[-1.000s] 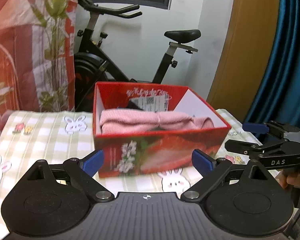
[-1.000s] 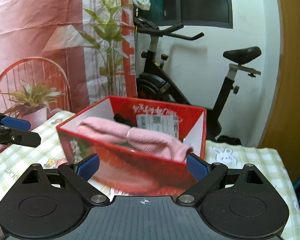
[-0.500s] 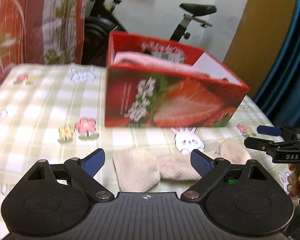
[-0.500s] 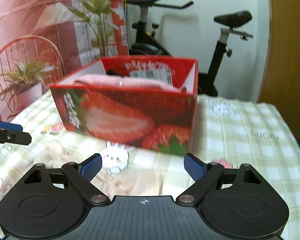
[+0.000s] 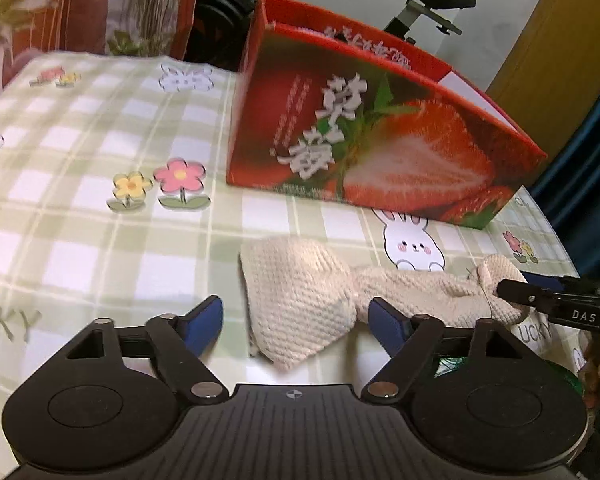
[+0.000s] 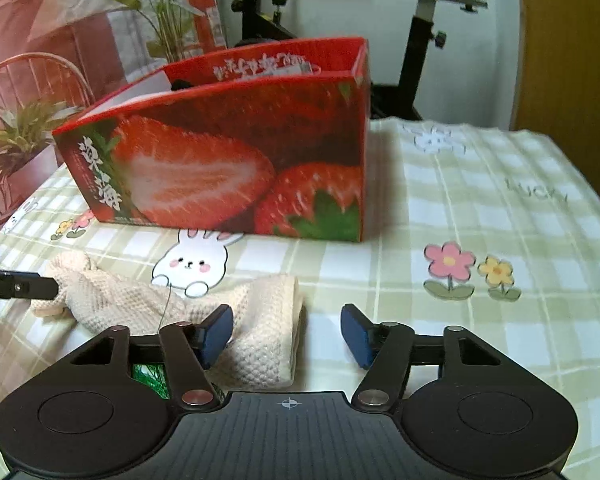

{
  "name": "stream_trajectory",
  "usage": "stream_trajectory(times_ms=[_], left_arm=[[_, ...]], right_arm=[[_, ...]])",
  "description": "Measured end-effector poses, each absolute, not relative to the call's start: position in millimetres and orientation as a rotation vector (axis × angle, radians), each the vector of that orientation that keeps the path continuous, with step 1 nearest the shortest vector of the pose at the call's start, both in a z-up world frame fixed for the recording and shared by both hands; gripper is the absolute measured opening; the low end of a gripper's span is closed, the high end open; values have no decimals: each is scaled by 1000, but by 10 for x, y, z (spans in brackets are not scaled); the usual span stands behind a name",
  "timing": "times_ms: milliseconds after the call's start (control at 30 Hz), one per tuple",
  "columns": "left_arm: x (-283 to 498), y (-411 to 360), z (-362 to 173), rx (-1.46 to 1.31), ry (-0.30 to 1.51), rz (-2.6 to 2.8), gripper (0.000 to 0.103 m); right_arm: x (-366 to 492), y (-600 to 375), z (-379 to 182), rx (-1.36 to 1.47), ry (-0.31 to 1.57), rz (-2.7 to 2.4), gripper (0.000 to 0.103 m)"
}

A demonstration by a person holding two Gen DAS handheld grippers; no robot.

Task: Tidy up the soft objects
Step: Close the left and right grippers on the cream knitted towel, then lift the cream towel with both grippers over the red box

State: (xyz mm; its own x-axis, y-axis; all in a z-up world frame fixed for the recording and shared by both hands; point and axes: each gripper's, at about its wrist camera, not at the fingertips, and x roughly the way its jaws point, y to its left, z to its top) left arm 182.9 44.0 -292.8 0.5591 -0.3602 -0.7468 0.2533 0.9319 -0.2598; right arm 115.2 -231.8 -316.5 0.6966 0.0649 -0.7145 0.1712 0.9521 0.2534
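Left wrist view: the left gripper [image 5: 298,320] hangs low over the checked tablecloth [image 5: 100,208], jaws spread wide, with one end of the cream knitted cloth [image 5: 300,304] lying between its blue pads [image 5: 204,322] (neither pad touches it). The cloth lies flat just in front of the strawberry box [image 5: 380,148]. At the right edge the right gripper [image 5: 516,294] reaches the cloth's far end.

Right wrist view: the right gripper [image 6: 286,334] is level and low, jaws wide; its left pad [image 6: 217,334] sits over the cloth [image 6: 256,336], the other over bare tablecloth [image 6: 500,208]. The left gripper's tip [image 6: 40,286] touches the bunched end.
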Motion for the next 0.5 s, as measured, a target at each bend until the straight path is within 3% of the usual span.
stream_trajectory(times_ms=[33, 133, 200, 233, 300, 500], left_arm=[[1815, 429, -2933, -121, 898, -358, 76], [1814, 405, -2939, -131, 901, -365, 43], [1807, 374, -2907, -126, 886, -375, 35], [1791, 351, -2887, -113, 878, -382, 28], [1761, 318, -2833, -101, 862, -390, 26], [1675, 309, -2564, -83, 785, -391, 23]], right_arm=[[1167, -2331, -3178, 317, 809, -55, 53], [1157, -2306, -3193, 321, 813, -36, 44], [1165, -2290, -3177, 322, 811, -18, 28], [1169, -2272, -3158, 315, 809, -13, 26], [1172, -2238, -3107, 301, 798, 2, 17], [1172, -2219, -2845, 274, 719, 21, 15]])
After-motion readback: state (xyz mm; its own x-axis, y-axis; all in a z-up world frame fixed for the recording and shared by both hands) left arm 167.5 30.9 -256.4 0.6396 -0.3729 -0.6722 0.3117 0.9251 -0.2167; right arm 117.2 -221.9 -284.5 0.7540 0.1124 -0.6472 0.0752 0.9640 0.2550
